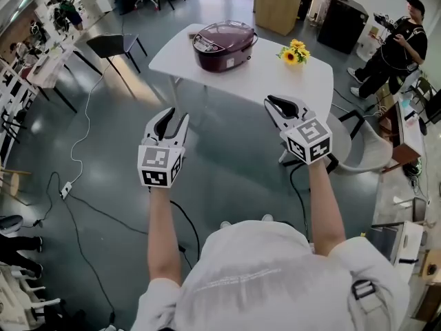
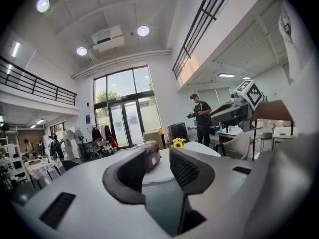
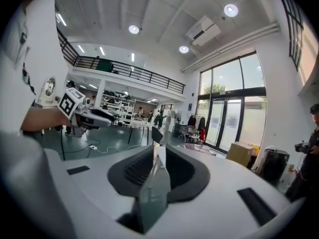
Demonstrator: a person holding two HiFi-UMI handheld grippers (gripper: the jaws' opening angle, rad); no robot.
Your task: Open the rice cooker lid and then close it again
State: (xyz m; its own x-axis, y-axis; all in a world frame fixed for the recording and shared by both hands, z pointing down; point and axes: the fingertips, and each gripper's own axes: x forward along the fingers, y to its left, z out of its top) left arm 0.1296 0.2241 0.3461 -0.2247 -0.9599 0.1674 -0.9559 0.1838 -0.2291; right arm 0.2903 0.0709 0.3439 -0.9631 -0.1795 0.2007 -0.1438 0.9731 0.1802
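A dark maroon rice cooker (image 1: 224,45) with its lid down stands on a white table (image 1: 275,81), well ahead of both grippers. Yellow flowers (image 1: 293,52) sit to its right. My left gripper (image 1: 173,119) hangs over the floor short of the table, its jaws apart with nothing between them. In the left gripper view the rice cooker (image 2: 151,156) shows far off through the gap of the left gripper (image 2: 156,161). My right gripper (image 1: 277,103) is near the table's front edge. The right gripper (image 3: 159,151) is shut and holds nothing.
A person in black (image 1: 396,43) stands at the back right. A black chair (image 1: 114,45) is left of the table, a pale chair (image 1: 365,150) to the right. A cardboard box (image 1: 279,2) and black bin (image 1: 341,23) stand behind. Cables (image 1: 83,136) cross the floor.
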